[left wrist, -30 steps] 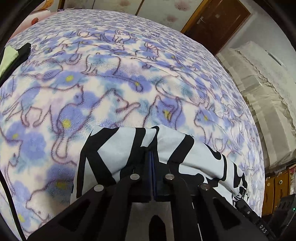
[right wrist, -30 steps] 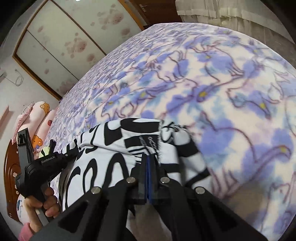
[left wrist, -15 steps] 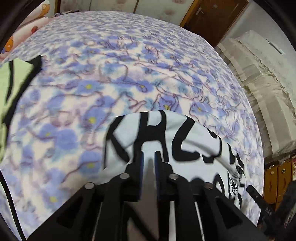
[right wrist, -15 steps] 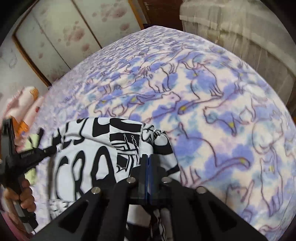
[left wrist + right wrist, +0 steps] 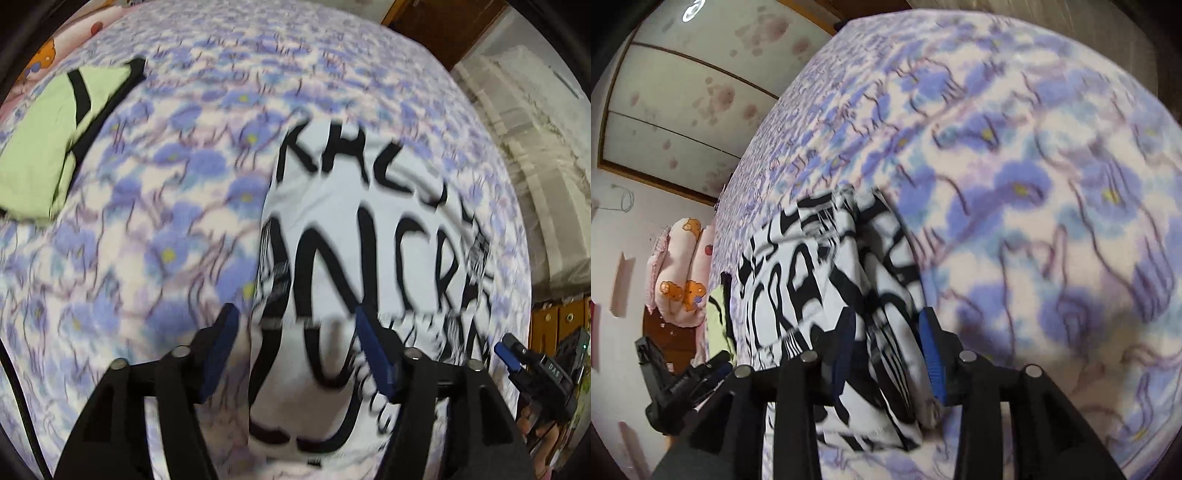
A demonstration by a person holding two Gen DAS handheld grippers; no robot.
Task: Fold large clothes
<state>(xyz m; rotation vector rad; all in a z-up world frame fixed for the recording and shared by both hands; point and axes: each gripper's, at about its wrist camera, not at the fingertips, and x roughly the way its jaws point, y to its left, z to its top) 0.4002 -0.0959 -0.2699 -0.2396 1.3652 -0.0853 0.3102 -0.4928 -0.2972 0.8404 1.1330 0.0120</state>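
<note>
A white garment with large black lettering (image 5: 373,236) lies folded on the bed's blue-and-white cat-print blanket (image 5: 166,229). My left gripper (image 5: 295,325) is open and empty, its blue-padded fingers spread above the garment's near left edge. In the right wrist view the same garment (image 5: 834,273) lies below my right gripper (image 5: 888,328), which is open with its fingers spread over the garment's near right edge. The right gripper also shows at the right edge of the left wrist view (image 5: 532,369). Both views are motion-blurred.
A folded light-green garment with black trim (image 5: 55,147) lies at the bed's far left. Pink bear-print pillows (image 5: 679,273) sit at the head of the bed. A wooden door (image 5: 443,29) and a covered piece of furniture (image 5: 535,147) stand past the bed's right side.
Both grippers were shut on the garment's edge a second ago. They have opened, let the garment go and pulled back and up. The garment now lies flat on the blanket.
</note>
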